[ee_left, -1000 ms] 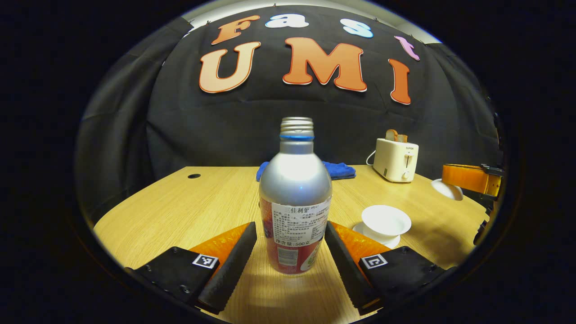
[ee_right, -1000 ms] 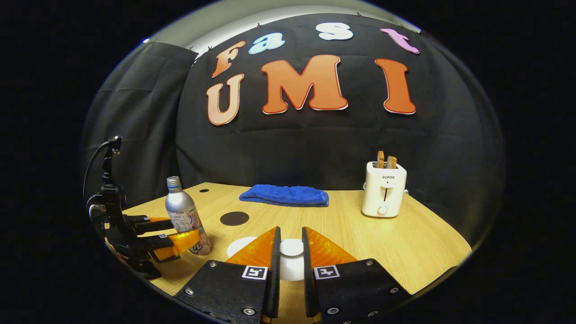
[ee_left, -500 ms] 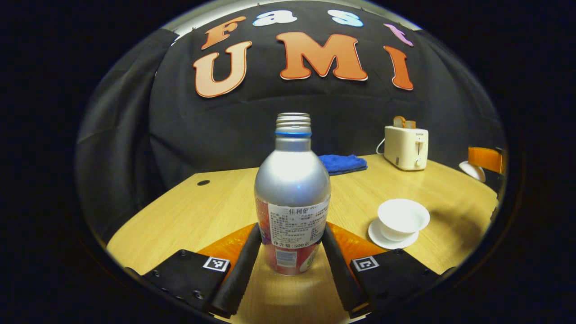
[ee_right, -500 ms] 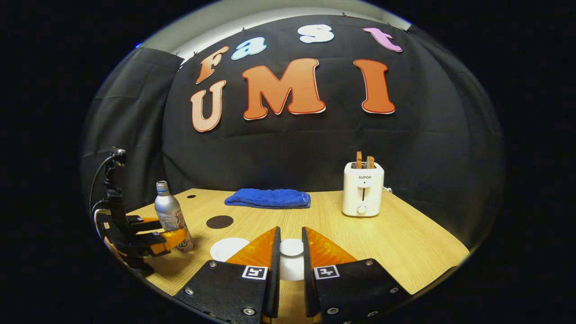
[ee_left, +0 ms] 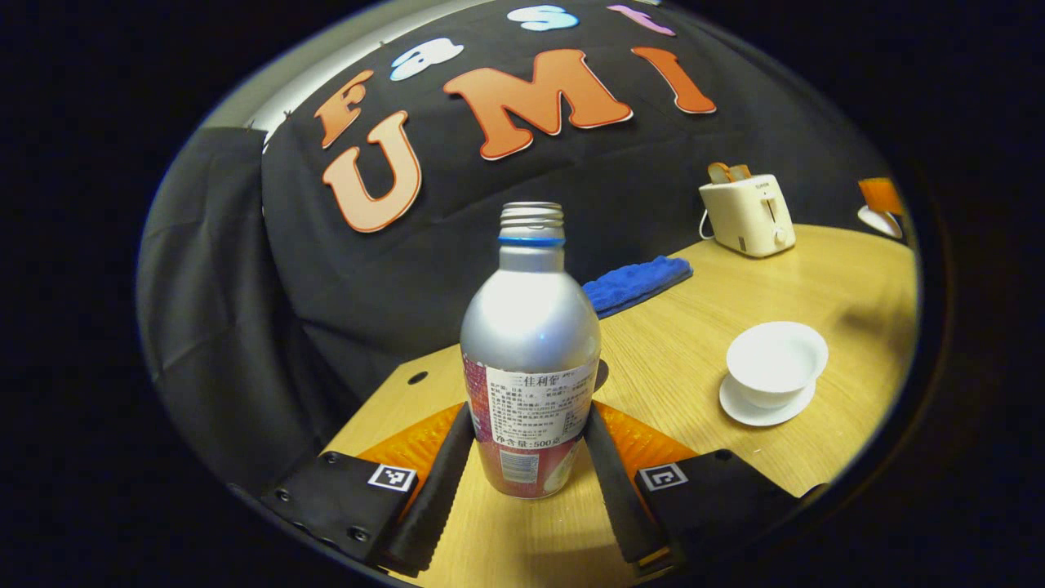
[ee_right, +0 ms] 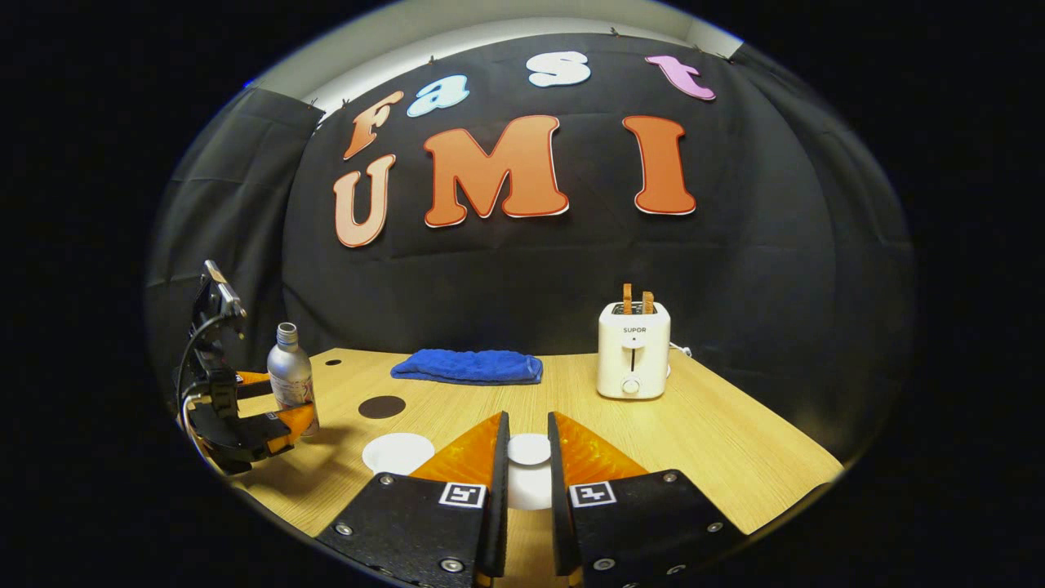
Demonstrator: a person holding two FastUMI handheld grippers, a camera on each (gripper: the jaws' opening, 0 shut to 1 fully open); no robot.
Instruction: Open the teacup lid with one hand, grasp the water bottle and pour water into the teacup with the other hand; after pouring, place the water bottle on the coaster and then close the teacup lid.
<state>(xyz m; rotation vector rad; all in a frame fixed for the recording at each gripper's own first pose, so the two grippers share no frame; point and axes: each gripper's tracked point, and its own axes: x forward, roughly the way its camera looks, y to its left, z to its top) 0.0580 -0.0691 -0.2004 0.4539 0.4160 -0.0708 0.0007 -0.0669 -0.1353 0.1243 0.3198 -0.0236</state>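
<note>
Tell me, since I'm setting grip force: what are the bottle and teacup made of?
Bottle: likely aluminium, matte silver with a soft sheen, threaded metal neck, printed label. Teacup: probably glazed white porcelain, smooth and glossy, on a matching saucer.

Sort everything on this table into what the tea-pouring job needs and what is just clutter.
Job:
water bottle in the left gripper
teacup on its saucer, uncovered
lid in the right gripper
dark round coaster

Clutter:
blue cloth
toaster

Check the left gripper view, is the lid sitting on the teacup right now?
No, the teacup stands open on its saucer with its hollow white bowl showing and no lid over it.
</note>
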